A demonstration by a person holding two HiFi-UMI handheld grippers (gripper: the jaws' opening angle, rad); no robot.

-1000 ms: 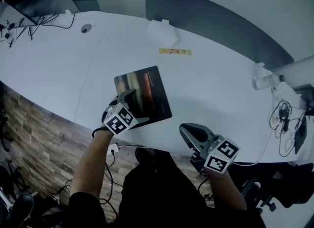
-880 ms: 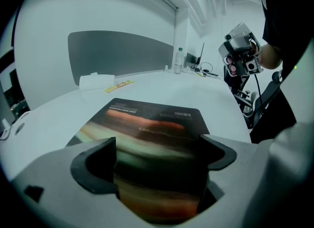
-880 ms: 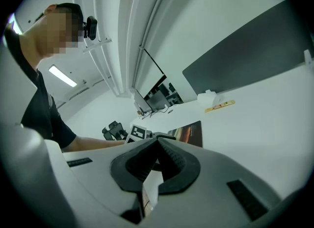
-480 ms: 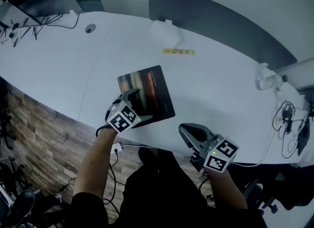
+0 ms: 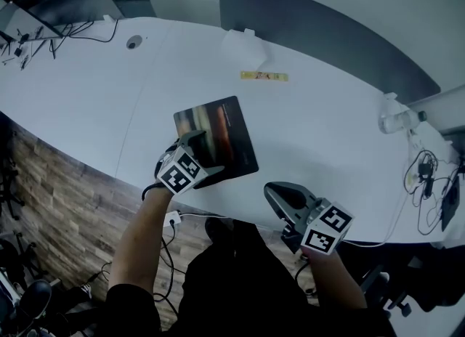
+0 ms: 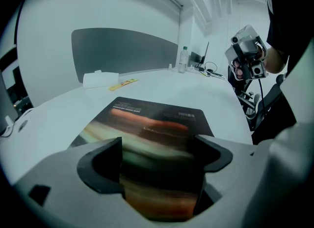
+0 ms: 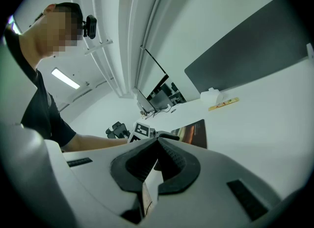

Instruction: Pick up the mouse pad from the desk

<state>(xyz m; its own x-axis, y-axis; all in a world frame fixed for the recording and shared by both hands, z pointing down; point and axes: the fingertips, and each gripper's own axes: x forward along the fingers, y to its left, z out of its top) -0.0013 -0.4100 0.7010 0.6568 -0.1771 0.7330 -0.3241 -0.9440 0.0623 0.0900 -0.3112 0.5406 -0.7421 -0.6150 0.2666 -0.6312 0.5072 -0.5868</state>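
Dark mouse pad [image 5: 216, 141] flat on the white table [image 5: 320, 125], close to its near edge. Left gripper [image 5: 203, 155] at the pad's near-left corner, jaws wide but just now closing, pad edge between them, apparently not yet pinched. Right gripper [image 5: 280, 199] well apart to the right, jaws closed, empty. Yellow strip [image 5: 264, 76] farther back.

Only thing changing here: the left tongs [image 5: 204, 157] have just been closing their jaws a little. They're straddling the 7 o'clock corner of the mouse pad [image 5: 218, 128], not pinching it yet.
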